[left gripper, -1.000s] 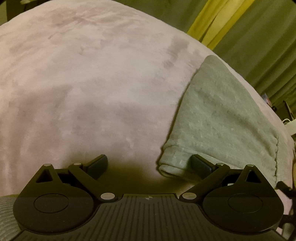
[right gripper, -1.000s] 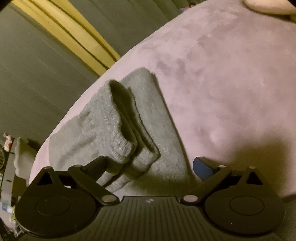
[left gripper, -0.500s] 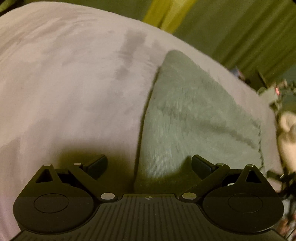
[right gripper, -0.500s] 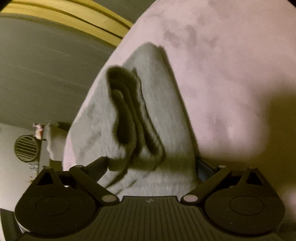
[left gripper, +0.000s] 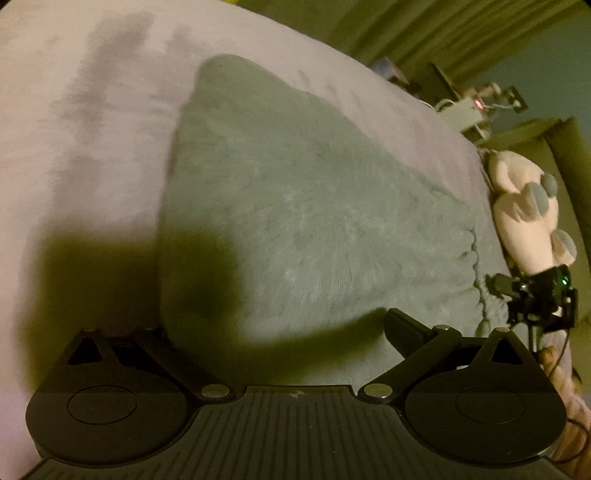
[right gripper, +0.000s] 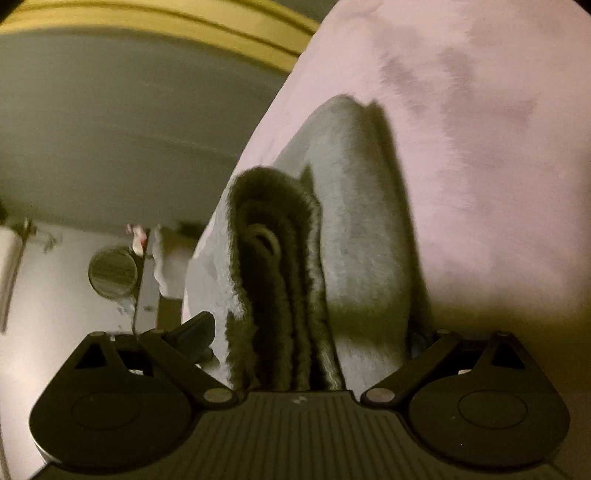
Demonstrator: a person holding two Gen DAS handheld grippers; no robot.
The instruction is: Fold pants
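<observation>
The grey folded pants (left gripper: 303, 206) lie on the pink bed cover (left gripper: 74, 147). My left gripper (left gripper: 280, 328) is open, its jaws wide apart around the near end of the folded pants; the left finger is hidden under the cloth and the right finger (left gripper: 404, 328) rests on top. In the right wrist view the pants (right gripper: 354, 236) show their ribbed waistband (right gripper: 273, 266) in stacked layers. My right gripper (right gripper: 306, 332) is open and straddles that end, with cloth between its jaws.
A cream plush toy (left gripper: 528, 214) lies at the bed's right edge. The other gripper (left gripper: 535, 299) shows beside it. Green curtains (left gripper: 424, 33) hang behind the bed. A yellow curtain (right gripper: 166, 22) and a grey wall with a round vent (right gripper: 112, 273) are to the left.
Both grippers have moved forward onto the folded pants, which now lie between their open jaws. The cloth fills more of each view.
</observation>
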